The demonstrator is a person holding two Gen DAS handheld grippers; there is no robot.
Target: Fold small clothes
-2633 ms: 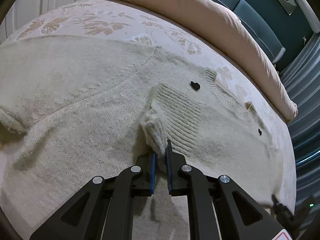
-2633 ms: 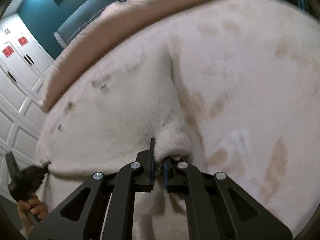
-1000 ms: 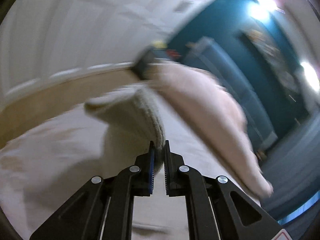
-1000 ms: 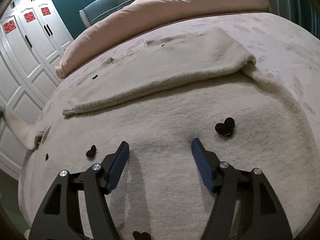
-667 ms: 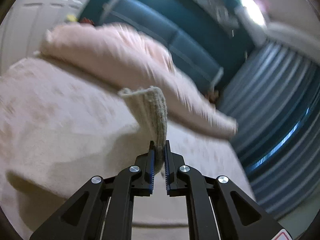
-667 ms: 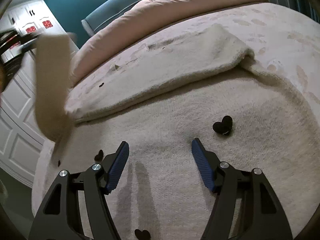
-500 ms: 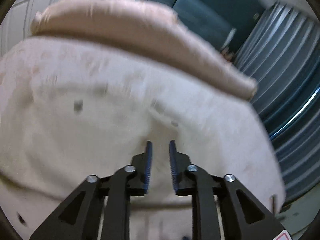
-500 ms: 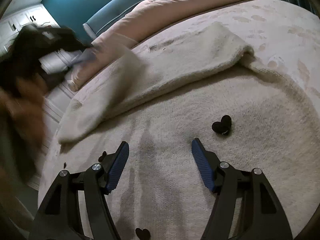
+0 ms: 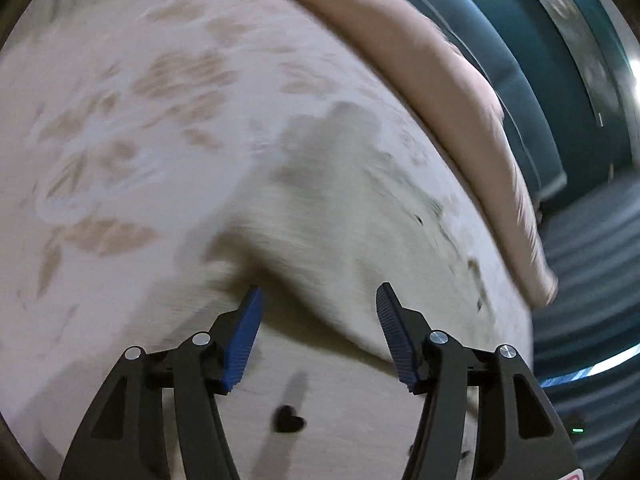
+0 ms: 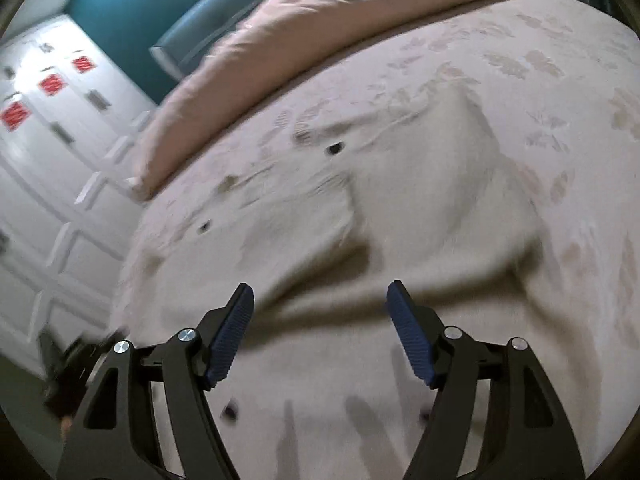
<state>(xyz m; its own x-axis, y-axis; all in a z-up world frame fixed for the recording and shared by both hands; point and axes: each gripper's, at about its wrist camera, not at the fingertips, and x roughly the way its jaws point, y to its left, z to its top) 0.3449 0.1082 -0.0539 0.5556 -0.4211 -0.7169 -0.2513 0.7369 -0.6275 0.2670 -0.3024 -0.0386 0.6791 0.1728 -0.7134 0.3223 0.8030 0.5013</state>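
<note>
A cream knitted sweater with small black hearts lies flat on the floral bedspread. One sleeve is folded across its body. My left gripper hovers low over the sweater. Its jaws are opening and nothing is between them; the folded sleeve lies just ahead. In the right wrist view the sweater shows both folded parts, with a shadowed crease in the middle. My right gripper hangs above the lower body with its jaws wide, still opening slightly, and empty. Both views are motion-blurred.
A rolled pink duvet lies along the far side of the bed in front of a teal headboard. White wardrobe doors with red stickers stand left of the bed. Grey-blue curtains hang to the right.
My left gripper swung the sleeve cuff over the sweater, let it go and opened, dropping lower. My right gripper drifted over the sweater and stayed open.
</note>
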